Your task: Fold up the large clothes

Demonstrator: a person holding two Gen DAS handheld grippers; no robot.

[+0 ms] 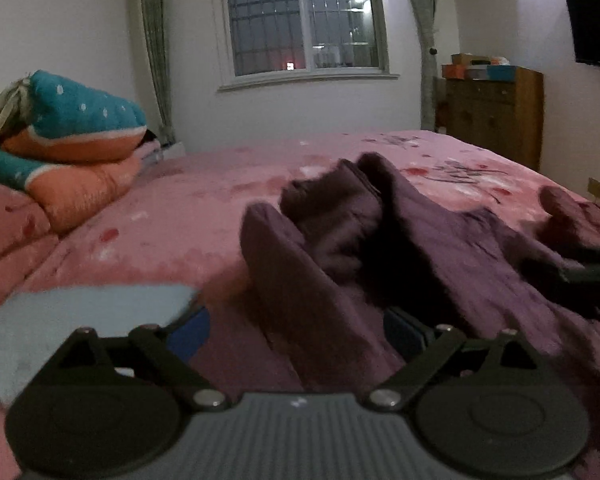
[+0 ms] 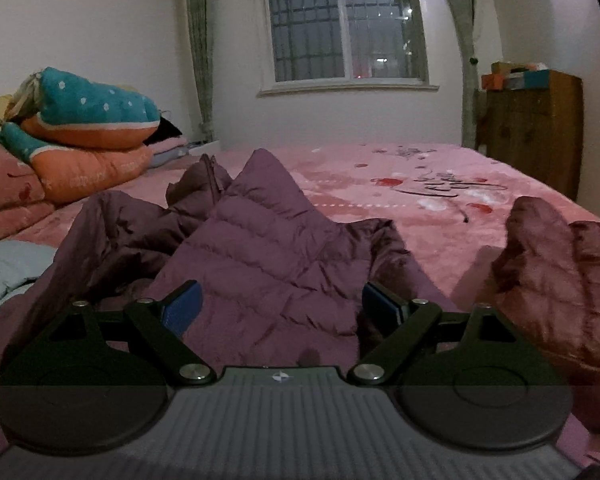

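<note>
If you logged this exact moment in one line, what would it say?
task: fold jacket | left gripper: open, empty | right gripper: open, empty | purple jacket: crumpled on pink bed, unfolded

Dark cursive lettering is printed on the pink bedspread (image 2: 440, 188), but it is too blurred to read.

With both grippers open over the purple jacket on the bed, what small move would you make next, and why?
Probably lower the right gripper and close it on the peaked fold of the purple jacket ahead. Its jaws stand open with nothing pinched, and the jacket lies bunched on the pink bedspread, so it needs spreading flat first.
</note>
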